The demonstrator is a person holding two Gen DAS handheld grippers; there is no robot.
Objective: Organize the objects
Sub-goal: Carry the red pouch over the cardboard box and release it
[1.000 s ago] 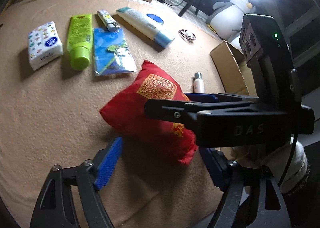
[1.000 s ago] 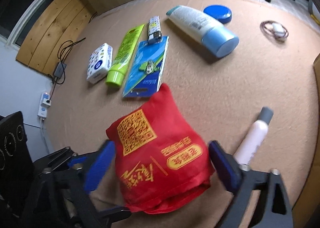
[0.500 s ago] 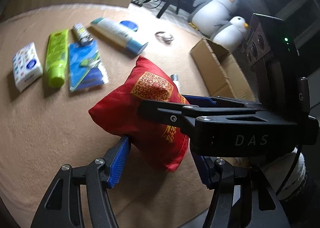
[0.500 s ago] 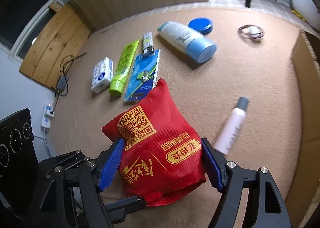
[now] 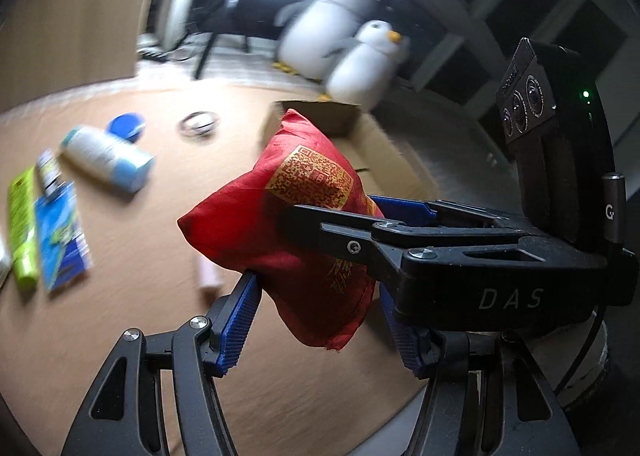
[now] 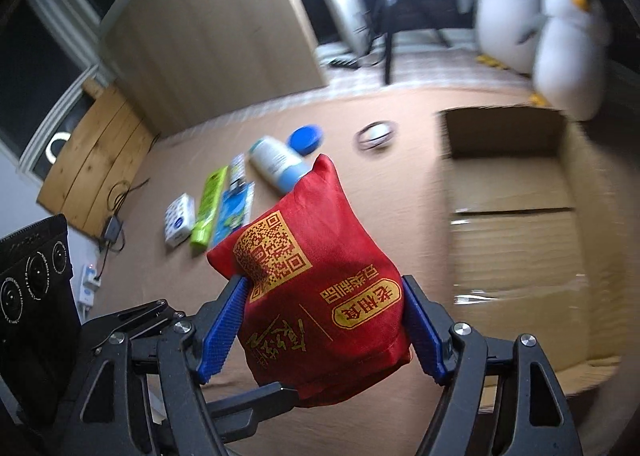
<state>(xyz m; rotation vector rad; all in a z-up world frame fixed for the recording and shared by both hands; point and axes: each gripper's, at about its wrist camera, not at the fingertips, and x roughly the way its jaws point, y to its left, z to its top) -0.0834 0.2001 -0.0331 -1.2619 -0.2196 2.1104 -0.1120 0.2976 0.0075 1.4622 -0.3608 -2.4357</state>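
Both tools grip the red pouch (image 6: 320, 280) at once — the right tool (image 6: 324, 330) has its blue pads (image 6: 222, 330) pressed into the pouch's two sides near its lower half, and the left tool (image 5: 320, 320) clamps the same pouch from another side, its pads dug into the fabric. In the left wrist view the right tool (image 5: 400, 232) crosses in front, its black arm lying across the pouch (image 5: 280, 223). The pouch hangs in the air, clear of the tan carpeted floor (image 6: 360, 183), with its gold QR print facing up and one corner pointing away from the cameras. Just beyond it to the right stands an open cardboard box (image 6: 512, 240). The other things lie on the floor well behind, blurred: a white bottle with a blue cap (image 6: 276, 163), a blue round lid (image 6: 306, 137) beside it, a coiled ring-shaped item (image 6: 376, 135), a green tube (image 6: 208, 207), a blue flat packet (image 6: 232, 211) and a tissue pack (image 6: 180, 219) — all in a loose row. Two plush penguins (image 6: 560, 39) stand past the box, under a bright ring light
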